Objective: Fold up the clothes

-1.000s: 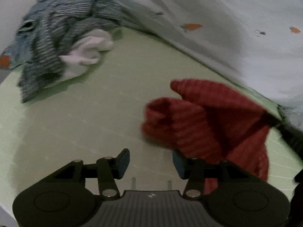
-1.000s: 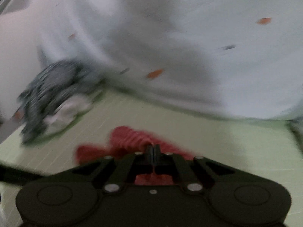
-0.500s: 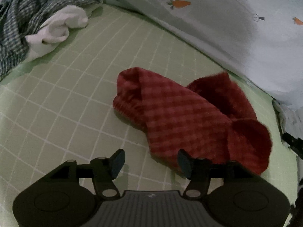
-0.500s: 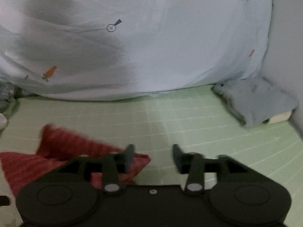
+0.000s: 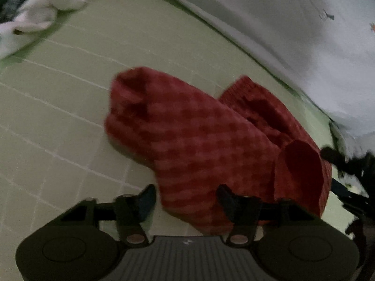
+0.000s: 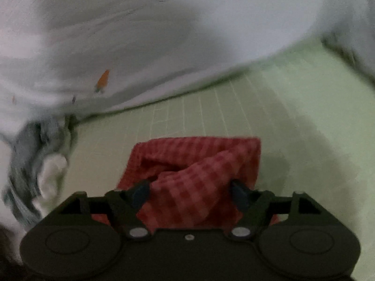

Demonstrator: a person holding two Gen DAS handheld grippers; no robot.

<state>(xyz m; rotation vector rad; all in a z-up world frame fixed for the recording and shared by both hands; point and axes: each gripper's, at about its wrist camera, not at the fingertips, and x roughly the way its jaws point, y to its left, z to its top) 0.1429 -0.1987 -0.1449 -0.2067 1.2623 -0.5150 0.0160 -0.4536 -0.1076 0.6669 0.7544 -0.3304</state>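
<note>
The red checked woven cloth (image 5: 199, 140) lay rumpled on the pale green gridded mat (image 5: 70, 107), doubled over itself with loose lobes, not in a neat fold; I judged squaring and flattening remained. Beyond the cloth, by the white carrot-print sheet (image 6: 140, 35), sat a heap of white and grey-checked garments (image 5: 42, 16), unfolded as far as I could tell. My left gripper (image 5: 185, 199) stood wide open at the cloth's near edge, gripping nothing. My right gripper (image 6: 189, 193) was equally spread, a raised ridge of cloth between its fingers, not pinched.
</note>
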